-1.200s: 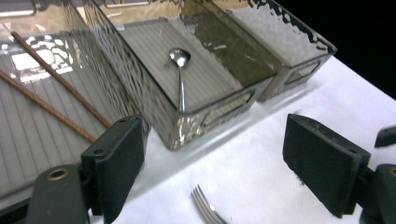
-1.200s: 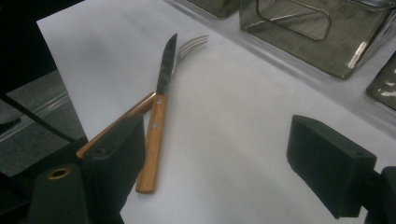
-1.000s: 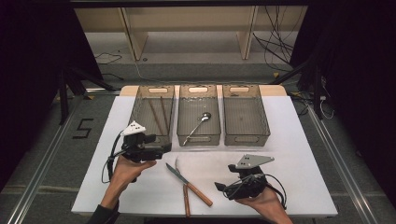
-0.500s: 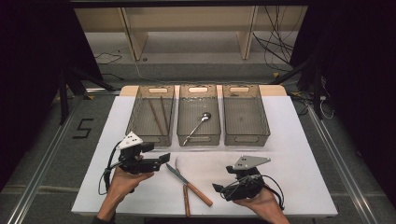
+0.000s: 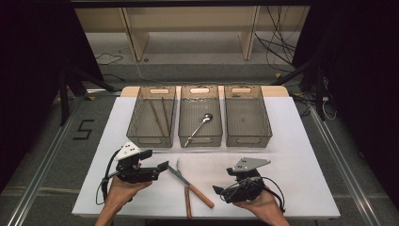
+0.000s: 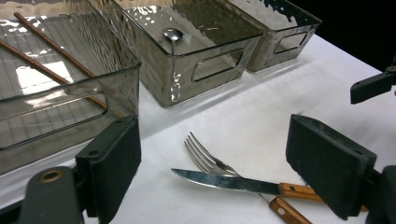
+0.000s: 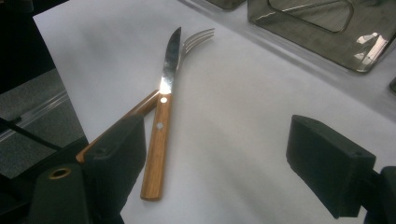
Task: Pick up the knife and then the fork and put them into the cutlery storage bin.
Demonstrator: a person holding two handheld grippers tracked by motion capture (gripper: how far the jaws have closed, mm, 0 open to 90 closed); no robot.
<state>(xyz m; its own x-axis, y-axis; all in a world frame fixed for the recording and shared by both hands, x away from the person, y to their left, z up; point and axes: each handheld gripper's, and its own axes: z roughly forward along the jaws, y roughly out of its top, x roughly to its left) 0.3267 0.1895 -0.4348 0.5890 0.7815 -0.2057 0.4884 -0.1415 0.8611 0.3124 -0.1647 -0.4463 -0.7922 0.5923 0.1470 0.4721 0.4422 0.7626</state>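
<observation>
Overhead, the knife [image 5: 188, 182] lies crossed over the fork [image 5: 187, 205] on the white desk [image 5: 301, 155], between the left tool [image 5: 162, 165] and right tool [image 5: 217, 190]. Along the left tool [image 6: 212, 172], jaws spread, the blade sits just ahead: approach low and square. Along the right tool [image 7: 215, 163], also spread, the knife's wooden handle lies close by its left jaw.

Bare white table [image 5: 291, 165] lies open between the left gripper [image 5: 162, 165] and the right gripper [image 5: 217, 190], broken by the crossed knife [image 5: 188, 181] and fork [image 6: 205, 156]. Nothing stands around the cutlery. Three grey bins [image 5: 201, 115] wall off the far side, with only narrow gaps between them, probably too tight for jaws.
</observation>
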